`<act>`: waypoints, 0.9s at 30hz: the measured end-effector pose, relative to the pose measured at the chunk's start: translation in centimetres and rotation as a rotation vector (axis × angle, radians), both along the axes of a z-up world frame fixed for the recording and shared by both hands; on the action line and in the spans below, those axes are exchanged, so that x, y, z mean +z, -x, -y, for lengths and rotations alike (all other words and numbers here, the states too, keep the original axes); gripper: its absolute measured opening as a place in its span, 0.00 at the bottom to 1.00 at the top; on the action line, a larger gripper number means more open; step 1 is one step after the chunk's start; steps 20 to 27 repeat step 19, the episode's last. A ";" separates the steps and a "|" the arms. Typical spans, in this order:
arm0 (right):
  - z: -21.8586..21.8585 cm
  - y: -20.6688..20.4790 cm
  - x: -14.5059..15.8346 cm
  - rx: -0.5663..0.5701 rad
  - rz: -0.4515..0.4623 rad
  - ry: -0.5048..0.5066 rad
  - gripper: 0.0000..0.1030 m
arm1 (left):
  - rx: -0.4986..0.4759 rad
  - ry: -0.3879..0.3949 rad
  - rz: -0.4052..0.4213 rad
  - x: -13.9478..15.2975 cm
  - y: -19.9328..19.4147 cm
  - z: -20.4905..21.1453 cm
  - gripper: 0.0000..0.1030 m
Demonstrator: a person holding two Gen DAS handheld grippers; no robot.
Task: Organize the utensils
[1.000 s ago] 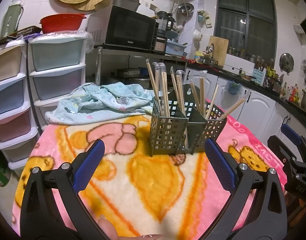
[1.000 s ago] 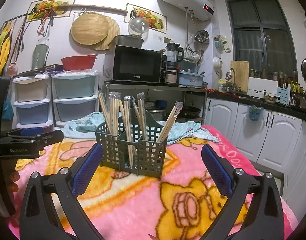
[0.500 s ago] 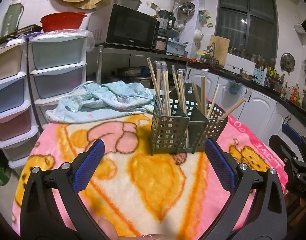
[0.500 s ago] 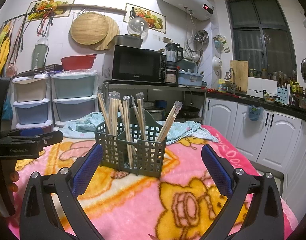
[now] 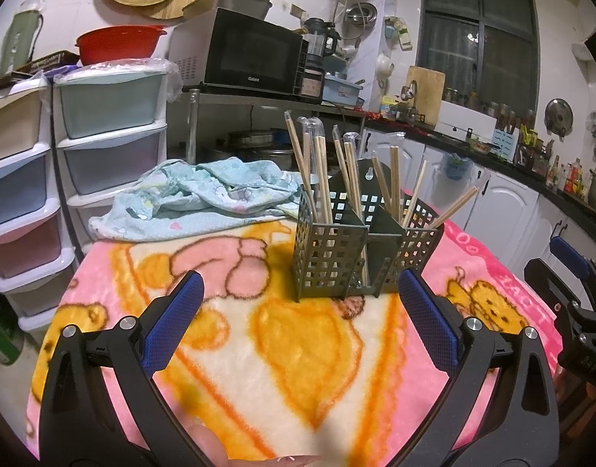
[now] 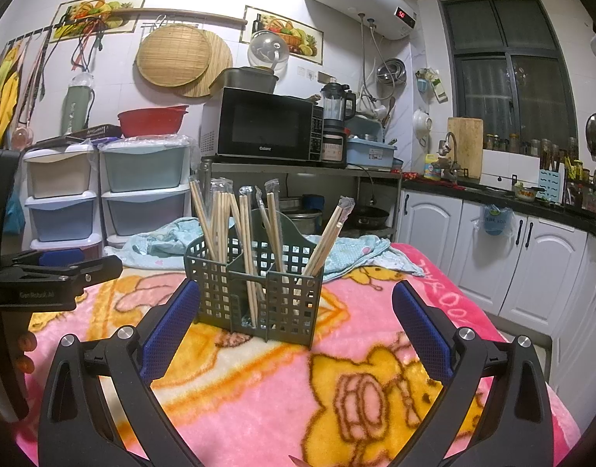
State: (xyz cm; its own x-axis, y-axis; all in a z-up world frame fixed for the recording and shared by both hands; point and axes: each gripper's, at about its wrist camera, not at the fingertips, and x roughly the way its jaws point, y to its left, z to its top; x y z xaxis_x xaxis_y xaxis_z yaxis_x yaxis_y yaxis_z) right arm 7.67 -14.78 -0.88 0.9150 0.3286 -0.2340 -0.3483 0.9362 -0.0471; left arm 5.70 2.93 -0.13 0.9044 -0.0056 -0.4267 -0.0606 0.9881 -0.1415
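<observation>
From your left wrist camera, your left claw (image 5: 298,303) stands wide apart and holds nothing, its blue pads (image 5: 173,321) hanging over the pink and yellow cartoon blanket (image 5: 298,358) that covers the tabletop. The dark green utensil caddy (image 5: 360,249) sits upright on the blanket just ahead of the claw, a little right of centre, clear of both pads. Wooden chopsticks (image 5: 321,179) stand in its compartments, some leaning outward to the right, a few in clear sleeves. A crumpled light blue cloth (image 5: 204,198) lies behind the caddy at the far edge of the tabletop. Your right claw (image 5: 570,272) shows at the right edge, off the side of the tabletop.

From your right wrist camera, your right claw (image 6: 294,315) is likewise spread wide and empty. The utensil caddy (image 6: 255,284) stands between its pads and slightly beyond them, touching neither. The chopsticks (image 6: 235,229) fill the left and middle compartments mostly upright, and one wrapped pair leans out to the right. Your left claw (image 6: 64,268) enters from the left edge, near the caddy but apart from it. The blue cloth (image 6: 169,241) lies behind the caddy, with a microwave (image 6: 263,126) on the shelf beyond.
</observation>
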 end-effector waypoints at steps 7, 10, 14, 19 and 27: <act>0.4 -0.5 0.0 -0.019 -0.012 -0.006 0.94 | 0.018 0.019 -0.040 -0.8 -0.8 -0.5 0.90; 0.9 -0.8 -0.2 -0.034 -0.030 -0.010 0.94 | 0.029 0.029 -0.067 -1.2 -1.2 -1.0 0.90; 2.4 -2.5 -0.4 -0.074 -0.092 -0.047 0.94 | 0.088 0.017 -0.161 -2.3 -3.0 -2.8 0.90; 7.0 -11.1 -2.7 -0.240 -0.384 0.002 0.94 | 0.224 -0.021 -0.310 -5.3 -7.3 -8.2 0.90; 7.0 -11.1 -2.7 -0.240 -0.384 0.002 0.94 | 0.224 -0.021 -0.310 -5.3 -7.3 -8.2 0.90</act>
